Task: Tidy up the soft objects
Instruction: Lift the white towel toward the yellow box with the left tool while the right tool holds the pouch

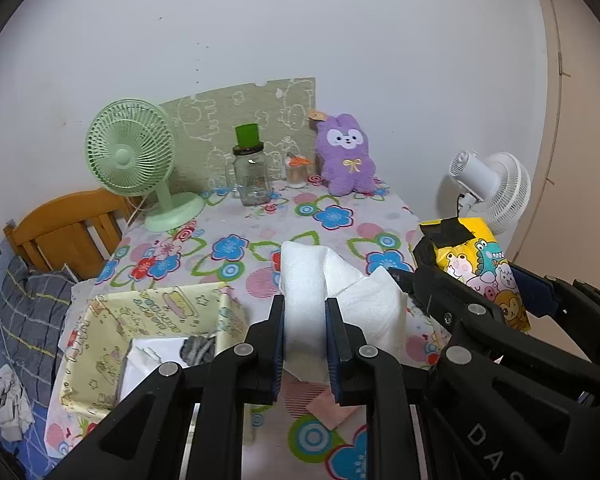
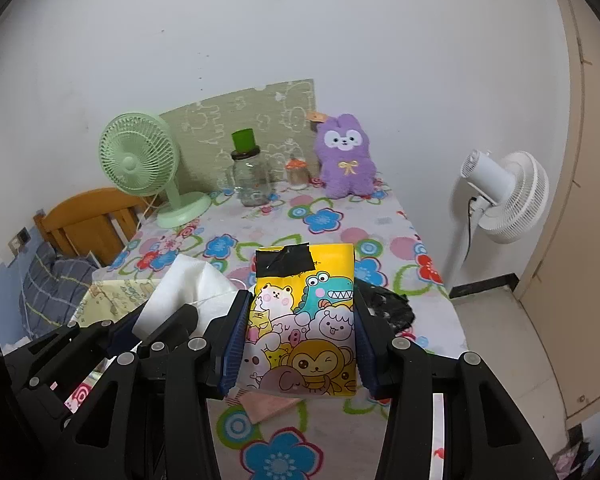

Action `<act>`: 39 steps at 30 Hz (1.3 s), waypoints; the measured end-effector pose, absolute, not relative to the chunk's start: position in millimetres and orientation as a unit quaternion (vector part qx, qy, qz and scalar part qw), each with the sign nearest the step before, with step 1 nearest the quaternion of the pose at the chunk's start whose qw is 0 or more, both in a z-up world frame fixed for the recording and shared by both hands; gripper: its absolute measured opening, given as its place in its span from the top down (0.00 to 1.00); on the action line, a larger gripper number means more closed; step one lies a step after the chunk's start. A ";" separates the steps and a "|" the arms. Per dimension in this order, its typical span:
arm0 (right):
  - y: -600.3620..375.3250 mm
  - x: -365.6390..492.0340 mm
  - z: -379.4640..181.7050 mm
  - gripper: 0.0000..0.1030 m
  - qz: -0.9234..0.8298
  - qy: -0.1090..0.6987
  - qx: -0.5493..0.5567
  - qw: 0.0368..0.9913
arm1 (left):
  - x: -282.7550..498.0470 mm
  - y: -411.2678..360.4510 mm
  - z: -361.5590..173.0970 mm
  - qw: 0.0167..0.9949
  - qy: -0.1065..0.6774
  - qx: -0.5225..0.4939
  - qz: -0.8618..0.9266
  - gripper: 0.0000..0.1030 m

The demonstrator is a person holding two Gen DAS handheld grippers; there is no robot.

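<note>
Two grips, crumpled white tissue (image 1: pixel 306 304), glossy cartoon pack (image 2: pixel 304 320)

wall (image 2: pixel 340 20): plain white | headboard (image 1: pixel 68 220): wooden | door (image 2: pixel 592 160): beige, right

Both tools are matte black plastic. The left gripper (image 1: pixel 305 332) has two flat fingers lined on their inner faces with ribbed dark-blue pads (image 1: pixel 279 344). Behind them run angular linkage arms with open triangular cut-outs, pinned by round silver screws (image 1: pixel 168 369). At 4 o'clock in the left view the right gripper's (image 2: pixel 300 340) body carries pale raised letters "DA". Its build is the same: black fingers, ribbed blue pads (image 2: pixel 236 344), silver pivot screws (image 2: pixel 400 343) on each arm, hollowed black links fanning back toward 6 o'clock
</note>
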State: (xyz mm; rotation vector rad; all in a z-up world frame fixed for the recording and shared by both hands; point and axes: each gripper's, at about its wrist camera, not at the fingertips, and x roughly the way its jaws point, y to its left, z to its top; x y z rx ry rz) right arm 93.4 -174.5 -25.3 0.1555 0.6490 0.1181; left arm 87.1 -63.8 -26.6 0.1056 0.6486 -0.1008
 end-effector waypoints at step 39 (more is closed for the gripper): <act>-37.8 137.1 -36.7 0.51 0.141 0.340 0.030 0.929 | 109.7 63.4 -42.6 0.941 0.336 0.022 0.026 0.83</act>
